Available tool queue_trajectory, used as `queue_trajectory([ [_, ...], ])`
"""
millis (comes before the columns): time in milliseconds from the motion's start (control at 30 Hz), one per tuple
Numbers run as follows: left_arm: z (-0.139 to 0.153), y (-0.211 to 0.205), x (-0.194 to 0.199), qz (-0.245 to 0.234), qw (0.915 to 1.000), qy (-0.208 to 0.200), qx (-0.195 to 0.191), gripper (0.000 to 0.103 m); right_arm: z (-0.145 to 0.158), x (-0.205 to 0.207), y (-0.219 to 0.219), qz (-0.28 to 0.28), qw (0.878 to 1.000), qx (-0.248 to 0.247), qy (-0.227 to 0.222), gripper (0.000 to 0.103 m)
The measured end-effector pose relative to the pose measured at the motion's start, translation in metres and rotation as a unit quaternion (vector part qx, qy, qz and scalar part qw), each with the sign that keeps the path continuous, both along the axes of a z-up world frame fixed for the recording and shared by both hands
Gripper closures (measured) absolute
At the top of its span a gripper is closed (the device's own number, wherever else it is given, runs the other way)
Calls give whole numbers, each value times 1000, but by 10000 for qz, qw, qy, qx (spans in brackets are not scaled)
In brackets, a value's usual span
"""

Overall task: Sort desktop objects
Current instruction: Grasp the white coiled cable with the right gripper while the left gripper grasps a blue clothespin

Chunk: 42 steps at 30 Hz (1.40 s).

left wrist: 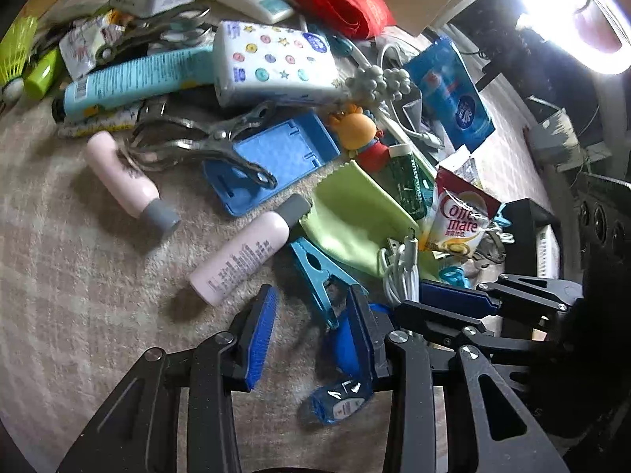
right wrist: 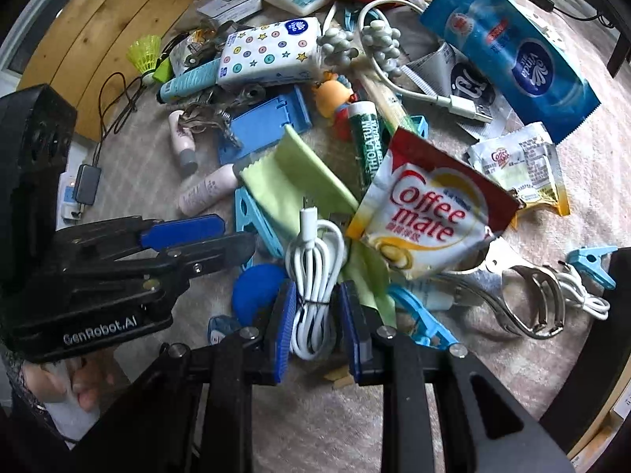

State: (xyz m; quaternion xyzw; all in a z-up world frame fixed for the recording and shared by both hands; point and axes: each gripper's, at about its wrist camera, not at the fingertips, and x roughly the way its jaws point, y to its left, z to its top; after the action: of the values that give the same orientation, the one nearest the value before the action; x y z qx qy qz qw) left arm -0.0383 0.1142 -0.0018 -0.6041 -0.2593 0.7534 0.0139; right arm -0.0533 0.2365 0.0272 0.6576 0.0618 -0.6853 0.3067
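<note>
Progress: so far nothing looks sorted; every object sits in one mixed heap on the pale cloth [left wrist: 79,295], no separate group in view, so nearly all the sorting is left
Pink bottles: 2, grey caps, left of heap, first [left wrist: 126,181] and second [left wrist: 244,252] lying apart
Metal clamps: 3 clear, one [left wrist: 205,142] on the blue stand [left wrist: 276,157], one behind it, one [right wrist: 512,287] under the Coffee mate sachet [right wrist: 430,213]; a further metal piece at the back, cannot tell what
Tissue packs: 2, dotted white [left wrist: 276,63], blue [right wrist: 508,47]
Creamer sachets: 2, large red one and a small one [right wrist: 520,165]
Blue pegs: at least 3, one [left wrist: 319,276] by the green cloth [left wrist: 355,213]
Cables: 3 white, coiled bundle [right wrist: 315,276], loose one [right wrist: 434,94] and another at far right
Left gripper [left wrist: 311,335]: jaws part-spread, astride the peg's end and a small blue-capped bottle [left wrist: 343,394]; cannot tell if pads press
Right gripper [right wrist: 315,315]: jaws straddling the coiled bundle near the heap's front edge, pads close beside it, grip not certain
</note>
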Motion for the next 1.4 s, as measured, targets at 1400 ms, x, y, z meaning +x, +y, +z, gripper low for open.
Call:
queue_trajectory([
  [1400, 4, 0, 6, 287, 9990, 183, -287, 98, 33, 59, 73, -771, 9951, -378, 489, 85],
])
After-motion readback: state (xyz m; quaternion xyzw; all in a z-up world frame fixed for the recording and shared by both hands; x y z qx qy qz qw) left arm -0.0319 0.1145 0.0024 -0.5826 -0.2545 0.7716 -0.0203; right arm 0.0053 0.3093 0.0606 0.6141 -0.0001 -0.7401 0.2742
